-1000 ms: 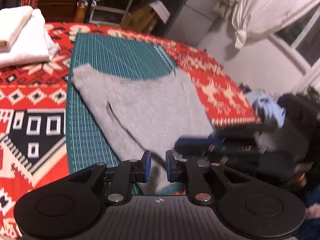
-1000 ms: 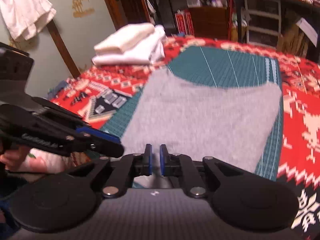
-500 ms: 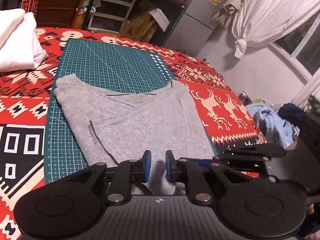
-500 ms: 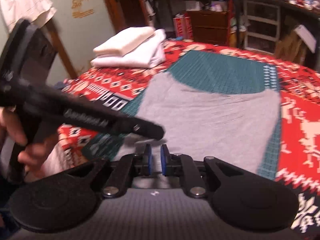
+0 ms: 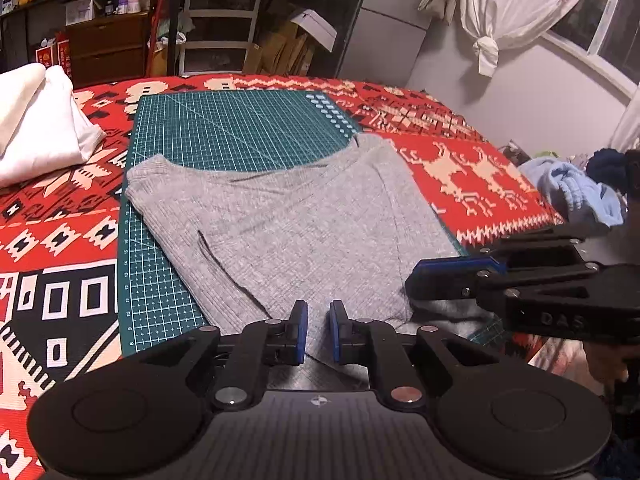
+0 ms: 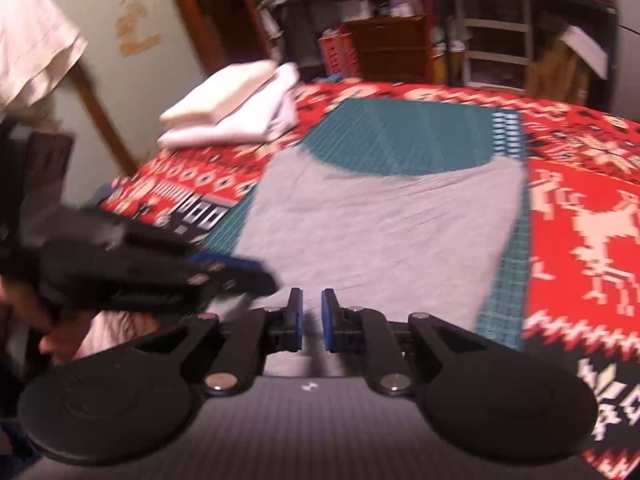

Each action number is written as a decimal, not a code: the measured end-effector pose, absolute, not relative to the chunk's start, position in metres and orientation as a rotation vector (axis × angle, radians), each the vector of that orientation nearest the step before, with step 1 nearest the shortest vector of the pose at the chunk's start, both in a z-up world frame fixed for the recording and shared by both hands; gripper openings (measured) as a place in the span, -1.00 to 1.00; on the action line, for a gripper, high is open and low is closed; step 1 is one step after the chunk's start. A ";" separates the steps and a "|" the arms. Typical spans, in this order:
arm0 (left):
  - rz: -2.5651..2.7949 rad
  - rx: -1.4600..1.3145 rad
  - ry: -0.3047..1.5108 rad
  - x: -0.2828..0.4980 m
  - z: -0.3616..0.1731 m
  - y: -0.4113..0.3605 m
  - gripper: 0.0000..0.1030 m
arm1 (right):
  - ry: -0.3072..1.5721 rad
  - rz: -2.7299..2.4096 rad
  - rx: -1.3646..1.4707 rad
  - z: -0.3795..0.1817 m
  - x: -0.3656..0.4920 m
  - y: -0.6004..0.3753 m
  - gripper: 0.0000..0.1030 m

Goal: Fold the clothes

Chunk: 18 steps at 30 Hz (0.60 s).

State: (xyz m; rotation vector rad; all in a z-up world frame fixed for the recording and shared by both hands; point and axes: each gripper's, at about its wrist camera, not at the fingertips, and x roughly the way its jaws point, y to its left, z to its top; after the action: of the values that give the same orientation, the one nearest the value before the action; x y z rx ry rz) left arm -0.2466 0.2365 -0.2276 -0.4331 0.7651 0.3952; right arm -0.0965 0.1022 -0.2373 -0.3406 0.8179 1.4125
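The flat grey knitted sweater [image 5: 296, 224] covers the near half of the green gridded cutting mat [image 5: 240, 132]; the mat's far half lies bare and open to a reach; a stack of folded white cloth [image 5: 36, 120] blocks the far left corner of the red patterned blanket [image 5: 472, 176]; the blanket's deer-patterned right strip is open; the black right gripper [image 5: 412, 284] juts in just beside the black left gripper [image 5: 318, 332], crowding the near edge; a heap of blue and dark clothes [image 5: 580, 196] lies beyond the right edge.
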 end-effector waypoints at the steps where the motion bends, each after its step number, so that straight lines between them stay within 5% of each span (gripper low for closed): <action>1: 0.397 -0.438 0.765 -0.246 -0.228 0.237 -0.76 | 0.825 1.400 -0.351 -0.241 -0.094 0.103 -0.76; 18: 0.393 -0.454 0.768 -0.246 -0.229 0.237 -0.76 | 0.880 1.288 -0.307 -0.256 -0.062 0.085 -0.78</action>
State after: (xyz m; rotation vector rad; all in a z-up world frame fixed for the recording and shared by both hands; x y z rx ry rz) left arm -0.2461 0.2372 -0.2294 -0.4543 0.7681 0.3932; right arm -0.0618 0.0853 -0.2565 -0.3074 0.8796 1.2884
